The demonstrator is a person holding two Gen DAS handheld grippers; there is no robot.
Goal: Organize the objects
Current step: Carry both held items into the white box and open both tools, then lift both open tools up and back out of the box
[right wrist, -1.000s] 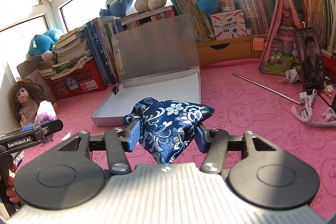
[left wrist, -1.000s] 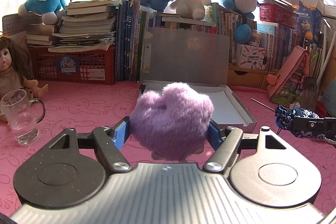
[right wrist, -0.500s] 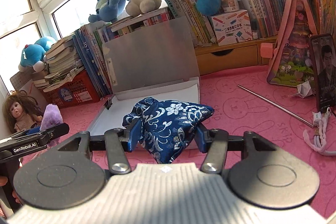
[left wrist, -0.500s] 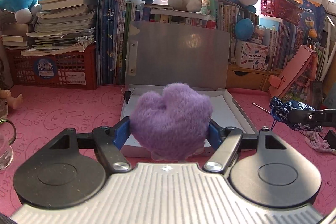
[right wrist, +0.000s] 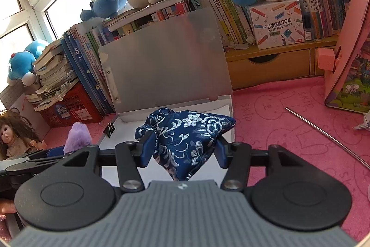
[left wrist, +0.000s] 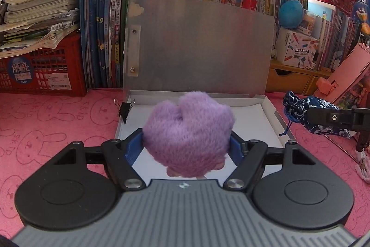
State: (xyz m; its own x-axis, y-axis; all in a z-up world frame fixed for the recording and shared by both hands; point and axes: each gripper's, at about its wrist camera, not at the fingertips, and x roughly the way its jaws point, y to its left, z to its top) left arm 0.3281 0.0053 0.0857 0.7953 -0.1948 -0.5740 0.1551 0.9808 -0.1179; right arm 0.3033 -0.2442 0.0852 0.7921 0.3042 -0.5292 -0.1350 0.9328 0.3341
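Note:
My left gripper (left wrist: 186,147) is shut on a purple plush toy (left wrist: 187,133) and holds it over the near edge of an open grey box (left wrist: 275,117) with a white lining and an upright lid (left wrist: 198,48). My right gripper (right wrist: 183,147) is shut on a blue floral cloth pouch (right wrist: 185,131) above the box's near right part (right wrist: 227,101). The pouch also shows in the left wrist view (left wrist: 300,108), at the box's right rim. The purple toy shows in the right wrist view (right wrist: 77,137), left of the box.
A black binder clip (left wrist: 124,108) sits on the box's left rim. Behind stand books (left wrist: 101,34), a red crate (left wrist: 44,71) and plush toys. A doll (right wrist: 16,136) sits far left. A metal rod (right wrist: 328,136) and a pink stand (right wrist: 349,57) lie right on the pink mat.
Both grippers have moved forward toward the open box with their loads; the box looks larger and nearer in both views. The glass at the left has left the left wrist view.

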